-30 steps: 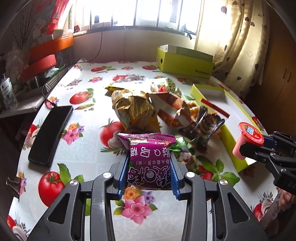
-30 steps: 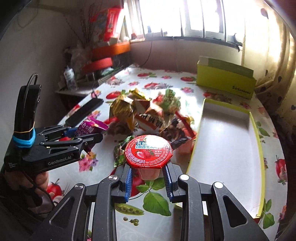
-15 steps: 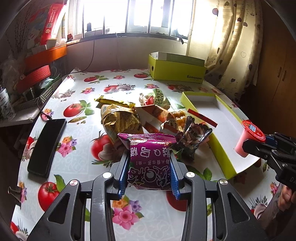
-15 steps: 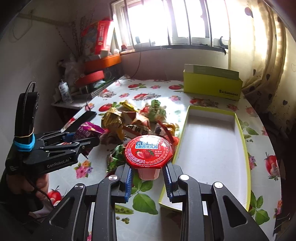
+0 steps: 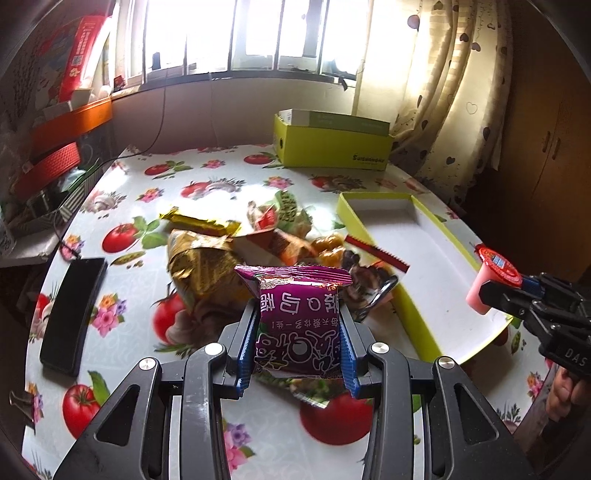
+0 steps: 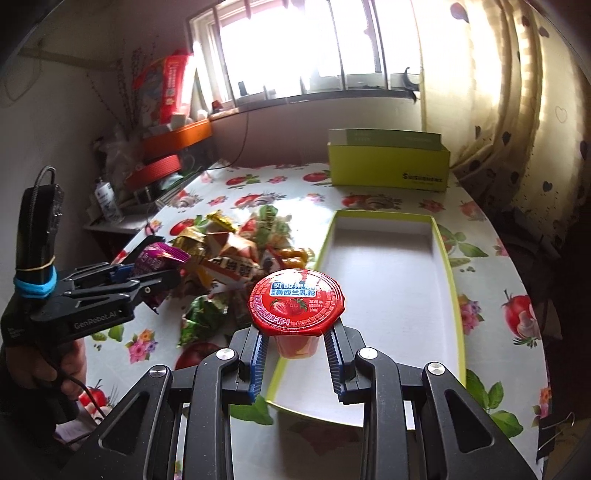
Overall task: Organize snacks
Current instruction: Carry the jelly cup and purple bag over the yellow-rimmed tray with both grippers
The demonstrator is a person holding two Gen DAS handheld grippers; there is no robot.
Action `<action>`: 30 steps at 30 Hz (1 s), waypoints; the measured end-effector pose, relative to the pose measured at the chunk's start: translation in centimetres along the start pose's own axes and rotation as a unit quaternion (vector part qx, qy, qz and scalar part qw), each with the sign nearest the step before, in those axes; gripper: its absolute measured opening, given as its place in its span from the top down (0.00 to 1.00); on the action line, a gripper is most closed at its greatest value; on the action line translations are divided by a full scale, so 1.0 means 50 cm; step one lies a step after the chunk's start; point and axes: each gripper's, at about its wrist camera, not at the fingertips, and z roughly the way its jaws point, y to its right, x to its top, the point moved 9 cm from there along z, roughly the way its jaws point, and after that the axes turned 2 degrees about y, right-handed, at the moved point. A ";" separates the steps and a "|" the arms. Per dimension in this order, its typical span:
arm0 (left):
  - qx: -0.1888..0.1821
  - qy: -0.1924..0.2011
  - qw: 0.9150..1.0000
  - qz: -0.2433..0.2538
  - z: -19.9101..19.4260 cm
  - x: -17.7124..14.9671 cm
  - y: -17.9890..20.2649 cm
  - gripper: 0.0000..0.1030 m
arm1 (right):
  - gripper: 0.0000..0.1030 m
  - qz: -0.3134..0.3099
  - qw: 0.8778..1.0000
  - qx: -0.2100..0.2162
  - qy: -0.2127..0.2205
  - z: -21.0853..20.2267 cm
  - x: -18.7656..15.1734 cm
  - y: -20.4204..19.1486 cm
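Fruit-printed tablecloth (image 5: 221, 177) lies bare beyond our snack pile (image 5: 258, 243). Left gripper (image 5: 298, 338) clamps the purple packet (image 5: 299, 325), right gripper (image 6: 295, 347) the red-lidded jelly cup (image 6: 295, 302), now over the yellow tray's (image 6: 448, 273) near edge, its bed nearly empty; both have drifted trayward.

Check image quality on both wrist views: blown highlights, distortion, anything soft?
Left wrist view: window blown out white, sun patch glaring on the tablecloth, purple snack packet sharp, near tablecloth slightly smeared. Right wrist view: window and curtain overexposed, red-lidded cup crisp, left side of the room dim. Both: heavy fisheye bending, dark corners.
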 end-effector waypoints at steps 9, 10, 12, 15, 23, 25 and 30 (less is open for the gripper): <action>-0.053 0.002 0.998 0.024 0.017 0.037 0.094 0.62 | 0.74 0.026 0.999 -0.028 -0.007 0.001 -0.010 0.065; -0.062 0.000 0.998 0.028 0.022 0.038 0.110 0.62 | 0.74 0.028 0.999 -0.031 -0.009 0.002 -0.012 0.069; -0.076 -0.004 0.996 0.036 0.029 0.039 0.137 0.62 | 0.74 0.032 0.999 -0.035 -0.011 0.003 -0.016 0.081; -0.101 -0.014 0.994 0.044 0.045 0.033 0.181 0.62 | 0.74 0.038 0.998 -0.044 -0.018 0.007 -0.024 0.098; -0.135 -0.046 0.988 0.053 0.087 0.011 0.246 0.62 | 0.74 0.053 0.996 -0.064 -0.041 0.026 -0.048 0.138; -0.141 -0.052 0.987 0.059 0.097 0.006 0.262 0.61 | 0.74 0.055 0.995 -0.066 -0.046 0.031 -0.054 0.146; -0.151 -0.066 0.984 0.064 0.123 0.000 0.286 0.61 | 0.74 0.057 0.994 -0.070 -0.058 0.044 -0.064 0.160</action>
